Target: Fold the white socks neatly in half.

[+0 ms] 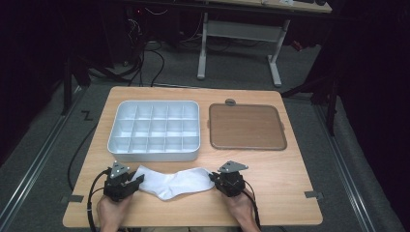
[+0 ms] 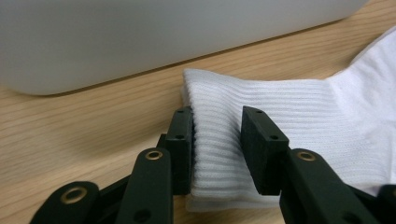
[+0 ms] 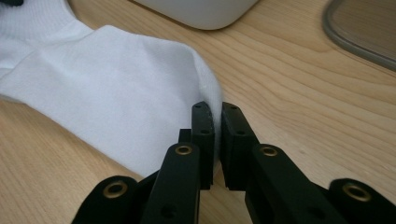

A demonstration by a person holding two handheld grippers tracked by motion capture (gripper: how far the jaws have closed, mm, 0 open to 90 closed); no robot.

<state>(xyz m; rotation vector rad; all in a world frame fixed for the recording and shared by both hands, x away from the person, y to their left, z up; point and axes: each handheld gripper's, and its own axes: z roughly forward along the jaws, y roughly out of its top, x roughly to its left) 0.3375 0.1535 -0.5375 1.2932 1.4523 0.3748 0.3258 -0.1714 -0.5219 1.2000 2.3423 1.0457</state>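
On the light wood table [image 1: 285, 193], near the person's edge, a white sock [image 1: 175, 182] is laid flat, stretched sideways between the two grippers. The ribbed cuff end [image 2: 219, 135] is straddled by the left gripper [image 1: 138, 181]; in the left gripper view the cuff is seen between the two pads, one pad touching the fabric, the other just beside it (a full pinch cannot be confirmed, so it is read as not clamped). The toe end is pinched by the right gripper [image 1: 212, 180]: in the right gripper view the jaws are seen nearly together with a thin fold of sock [image 3: 211, 100] caught between them.

Behind the sock, a grey compartment tray [image 1: 116, 130] (a grid of small cells) is set on the left half of the table. Beside it, to the right, a brown flat lid with a grey rim [image 1: 246, 126] is laid, well apart from the sock. Grey tape marks [image 1: 314, 195] are stuck at the table's near corners.

The table is surrounded by grey carpet floor [image 1: 43, 159]. Behind it, a white desk frame [image 1: 239, 34] and black cables [image 1: 150, 53] are seen; the rest of the room is dark.
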